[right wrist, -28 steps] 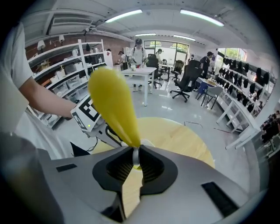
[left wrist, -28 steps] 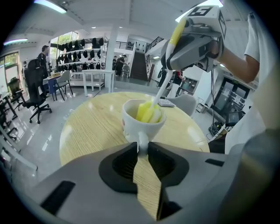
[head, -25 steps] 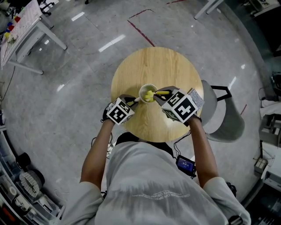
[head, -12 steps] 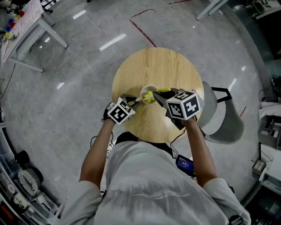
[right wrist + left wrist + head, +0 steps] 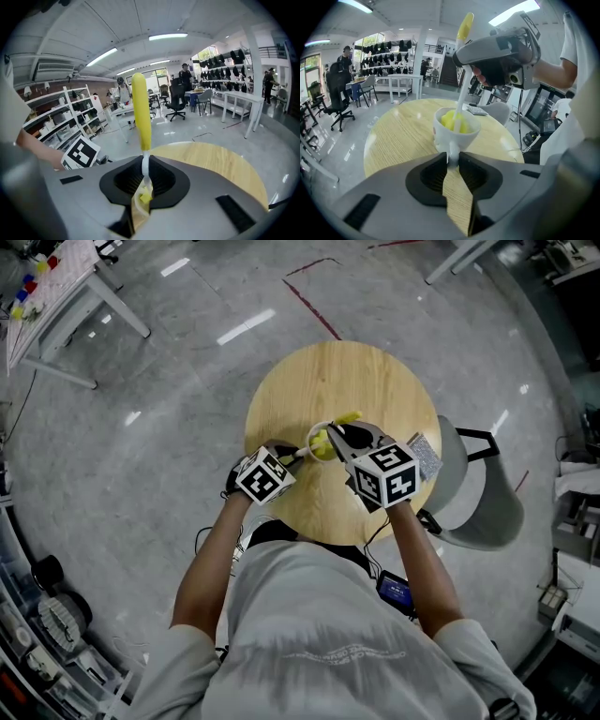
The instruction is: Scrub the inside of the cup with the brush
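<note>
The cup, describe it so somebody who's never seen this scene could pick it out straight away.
Find the round wooden table in the middle of the grey floor. Just left of its centre sits a white cup, its handle pinched in the left tongs. It is the only vessel there, with a yellow brush head inside.

No word, number or brand can be read anywhere. The left marker cube (image 5: 264, 476) and the right marker cube (image 5: 386, 476) carry only black-and-white square code patterns, no letters; the same kind of pattern shows on the left one in the right gripper view. A faint line of print (image 5: 342, 652) runs across the person's grey shirt (image 5: 309, 606), too small to make out.
</note>
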### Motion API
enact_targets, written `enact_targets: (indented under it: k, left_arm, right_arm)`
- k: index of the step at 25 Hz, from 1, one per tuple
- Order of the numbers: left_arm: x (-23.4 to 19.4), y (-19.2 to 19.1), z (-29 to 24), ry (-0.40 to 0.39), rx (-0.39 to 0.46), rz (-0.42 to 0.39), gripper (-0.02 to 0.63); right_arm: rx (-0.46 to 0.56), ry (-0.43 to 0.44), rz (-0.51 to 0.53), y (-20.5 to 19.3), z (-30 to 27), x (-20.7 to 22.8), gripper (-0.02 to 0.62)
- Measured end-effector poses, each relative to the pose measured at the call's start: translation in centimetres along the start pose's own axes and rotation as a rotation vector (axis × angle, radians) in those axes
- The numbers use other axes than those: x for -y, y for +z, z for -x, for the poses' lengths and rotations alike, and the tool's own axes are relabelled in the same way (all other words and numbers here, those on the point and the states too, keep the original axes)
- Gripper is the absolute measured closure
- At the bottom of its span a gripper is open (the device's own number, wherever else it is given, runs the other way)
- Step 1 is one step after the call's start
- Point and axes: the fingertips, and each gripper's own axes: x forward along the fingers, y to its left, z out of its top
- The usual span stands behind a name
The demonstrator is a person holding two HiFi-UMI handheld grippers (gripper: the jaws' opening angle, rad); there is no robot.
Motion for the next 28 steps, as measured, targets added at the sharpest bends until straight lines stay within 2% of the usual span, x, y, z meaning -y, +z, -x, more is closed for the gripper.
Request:
enact_targets:
  k: [10,15,21,28]
  left_arm:
    - [0.1,-0.1,0.2,0.001,0.002,-0.001,0.518]
    - [0.0,-0.1,-0.1,0.007,0.003,-0.004,0.518]
    - [-0.3,-0.1,0.1,0.021,0.000,-0.014,0.518]
    - [-0.4,-0.2,0.1,0.015,0.001,-0.008,0.518]
  right_arm:
    - [0.069,-0.040,0.091,0.8,-0.1,0.1,0.541]
    - [0.094,-0.091,0.135,0.6,0.1,1.3,0.541]
    - [0.046,-0.100,0.233,0.2,0.8,1.0,0.538]
    - [0.009,-0.082,0.220,-0.3,1.2,1.1,0.537]
